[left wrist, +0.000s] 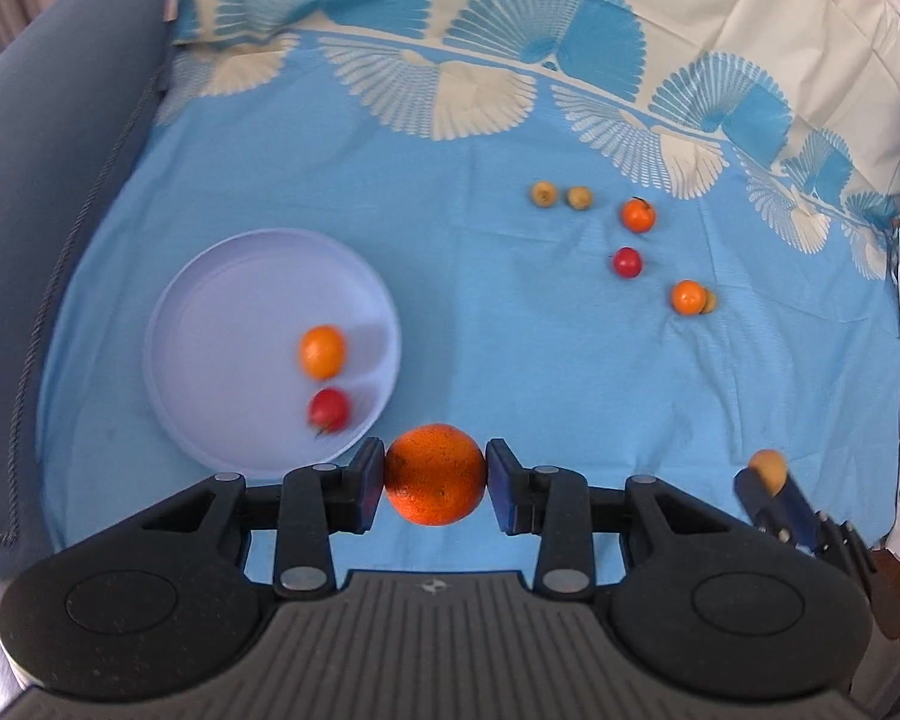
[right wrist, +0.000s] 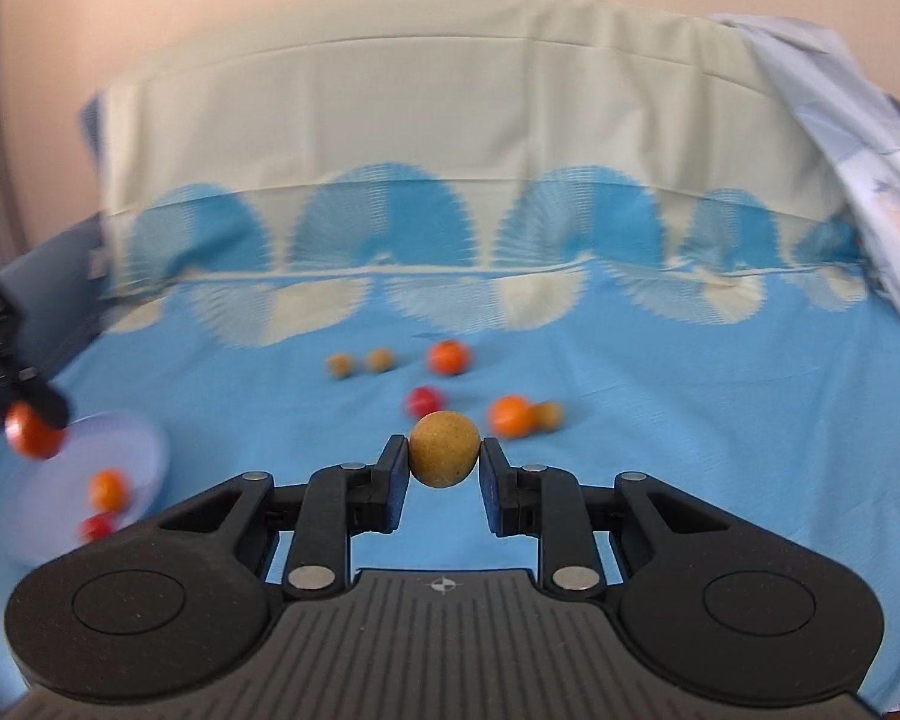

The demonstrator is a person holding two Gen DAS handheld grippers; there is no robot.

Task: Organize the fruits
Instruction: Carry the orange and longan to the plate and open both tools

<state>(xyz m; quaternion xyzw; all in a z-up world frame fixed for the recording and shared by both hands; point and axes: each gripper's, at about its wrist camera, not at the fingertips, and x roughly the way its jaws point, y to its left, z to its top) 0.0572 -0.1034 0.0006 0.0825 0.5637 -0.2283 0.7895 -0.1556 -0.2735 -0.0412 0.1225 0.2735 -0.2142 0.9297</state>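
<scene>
Fruits scattered beyond plate, both claws loaded.

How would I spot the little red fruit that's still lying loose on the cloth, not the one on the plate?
Start at the blue bedsheet and look to the loose cluster of fruit to the right of the lavender plate. The loose red fruit lies between two oranges, the only red one there.
</scene>
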